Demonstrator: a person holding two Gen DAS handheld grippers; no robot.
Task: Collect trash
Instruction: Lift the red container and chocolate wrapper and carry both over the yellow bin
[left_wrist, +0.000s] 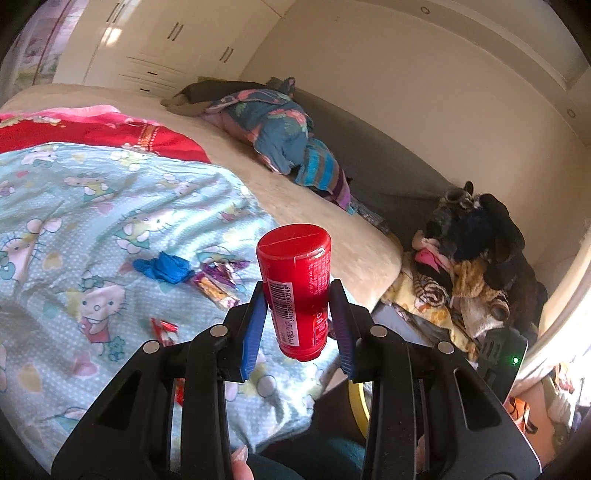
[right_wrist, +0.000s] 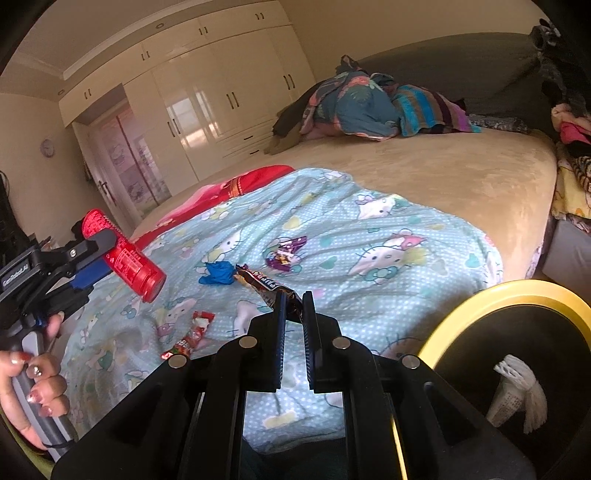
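Left gripper (left_wrist: 297, 295) clamped on glossy red plastic bottle (left_wrist: 299, 288), right gripper (right_wrist: 294, 299) pinching crinkled brown foil wrapper (right_wrist: 266, 282), yellow-rimmed round bin (right_wrist: 517, 291), rumpled cotton quilt (right_wrist: 369, 236)

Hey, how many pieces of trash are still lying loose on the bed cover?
3: a blue crumpled scrap, a purple wrapper just right of it, and a red wrapper nearer the camera. More may hide behind the hand-held grippers.

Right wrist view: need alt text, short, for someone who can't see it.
The right gripper pinches a brown snack wrapper above a cartoon-cat bedspread, beside a yellow-rimmed bin with white trash inside. At left, the left gripper grips a red bottle. A blue scrap, a purple wrapper and a red wrapper lie on the bedspread.
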